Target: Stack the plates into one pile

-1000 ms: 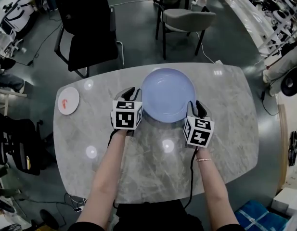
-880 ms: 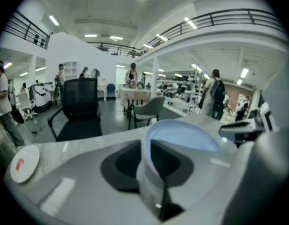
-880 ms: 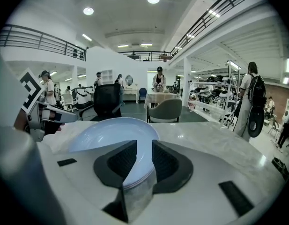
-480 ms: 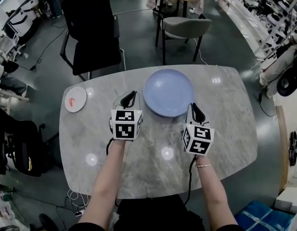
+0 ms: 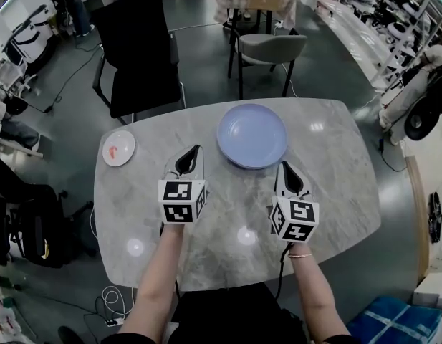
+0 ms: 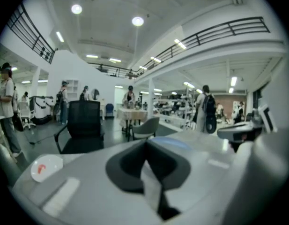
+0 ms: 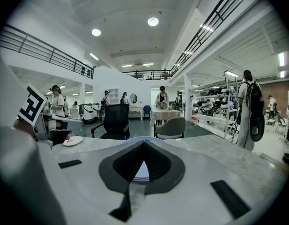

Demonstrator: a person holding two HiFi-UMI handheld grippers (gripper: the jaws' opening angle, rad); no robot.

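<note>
Head view has both forearms stretched out over the near edge of the bench (image 5: 335, 192), side by side, with each marker cube facing up at the camera. The left gripper (image 5: 195, 151) and the right gripper (image 5: 284, 167) both point away from the person and dip a little toward the bench top, held up off it rather than resting on it. The left one angles slightly in toward the middle.

Fingers on both have just been closing, and in the two gripper views each pair now meets at the tips with nothing caught between them.

Room-wise, the grey marble top is bare around and between the two grippers, and there's a wide stretch of it off to the right. A black chair (image 5: 138, 49) stands past the far left edge and a grey chair (image 5: 267, 49) past the far edge.

The big pale blue plate (image 5: 252, 135) sits flat in the middle of the far side, close to that far edge, just ahead of the fingertips and between the two grippers' lines. It's round, shallow and plain, with a soft sheen. The small white plate (image 5: 119, 147) with a red mark on it lies near the far left corner, well apart from the blue one.
</note>
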